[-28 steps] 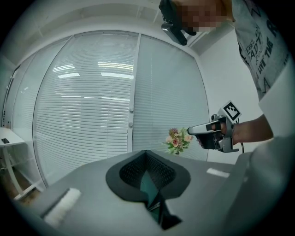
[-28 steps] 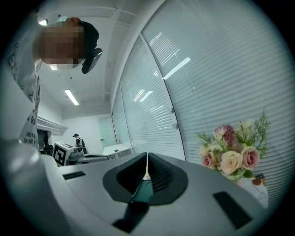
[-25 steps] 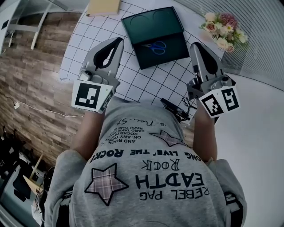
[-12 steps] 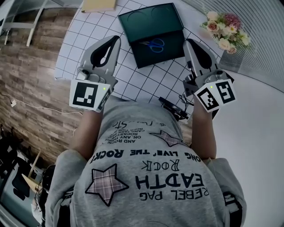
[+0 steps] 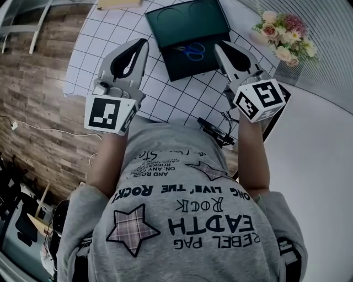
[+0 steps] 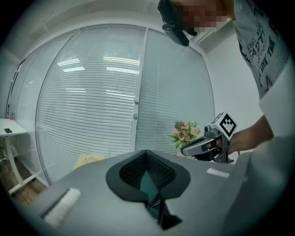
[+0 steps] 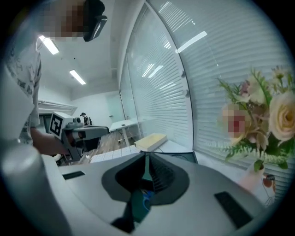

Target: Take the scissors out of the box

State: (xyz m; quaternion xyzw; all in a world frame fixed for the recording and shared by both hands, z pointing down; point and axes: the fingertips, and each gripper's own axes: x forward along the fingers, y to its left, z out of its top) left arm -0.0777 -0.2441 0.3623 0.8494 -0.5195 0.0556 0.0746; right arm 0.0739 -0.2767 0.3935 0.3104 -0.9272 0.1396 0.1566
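Observation:
An open dark green box (image 5: 185,23) lies at the far middle of the gridded table (image 5: 105,44). The blue-handled scissors (image 5: 191,51) rest inside its lower half. My right gripper (image 5: 218,46) is shut with nothing in it, and its tip hovers at the box's right edge, close to the scissors. In the right gripper view a bit of blue scissors handle (image 7: 147,201) shows through the gap under the shut right gripper (image 7: 146,157). My left gripper (image 5: 143,43) hangs left of the box, apart from it, its jaws together and empty. It appears the same way, as the left gripper (image 6: 146,154), in its own view.
A vase of flowers (image 5: 282,37) stands right of the box. A tan pad (image 5: 118,3) lies at the far table edge. A black device with cables (image 5: 216,133) hangs at the near edge. Wood floor (image 5: 33,82) is on the left and blinds (image 6: 97,106) run behind.
My right gripper has dropped and swung leftward, its tip now at the box's right edge. The left gripper has barely shifted. The scissors lie as before.

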